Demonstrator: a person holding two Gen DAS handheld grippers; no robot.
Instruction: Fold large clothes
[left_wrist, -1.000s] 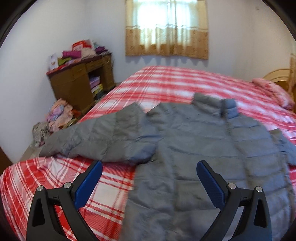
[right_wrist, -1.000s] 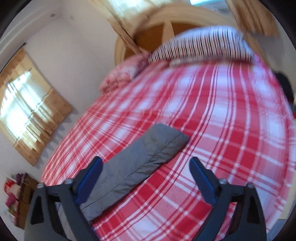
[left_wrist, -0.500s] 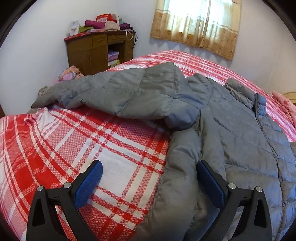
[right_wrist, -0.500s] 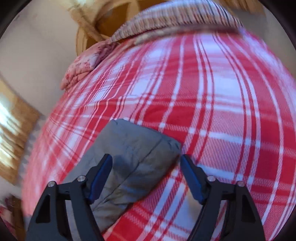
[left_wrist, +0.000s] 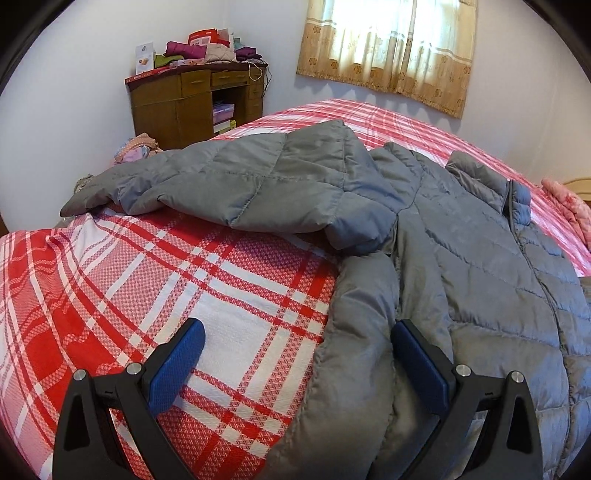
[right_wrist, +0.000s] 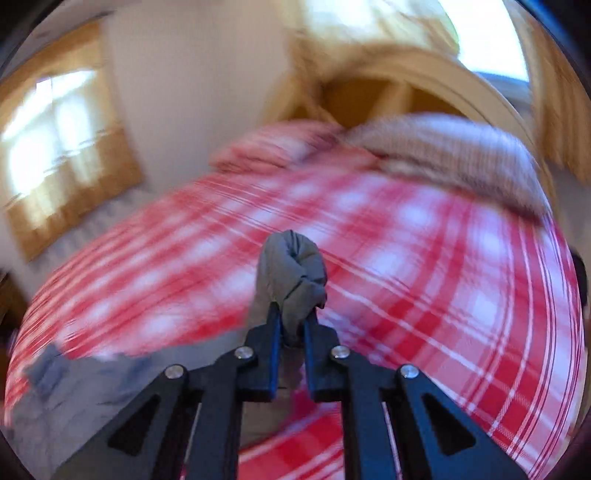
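A grey quilted jacket lies spread on the red plaid bed, one sleeve stretched to the left. My left gripper is open, low over the bed, with the jacket's left hem edge between its fingers. My right gripper is shut on the cuff of the other grey sleeve and holds it lifted above the bed; the right wrist view is blurred by motion.
A wooden desk piled with clothes stands by the far wall, with more clothes on the floor beside it. A curtained window is behind the bed. Pillows and a wooden headboard are at the bed's head.
My right gripper closed on the sleeve cuff and lifted it off the bed. My left gripper came down lower and closer to the jacket's left hem.
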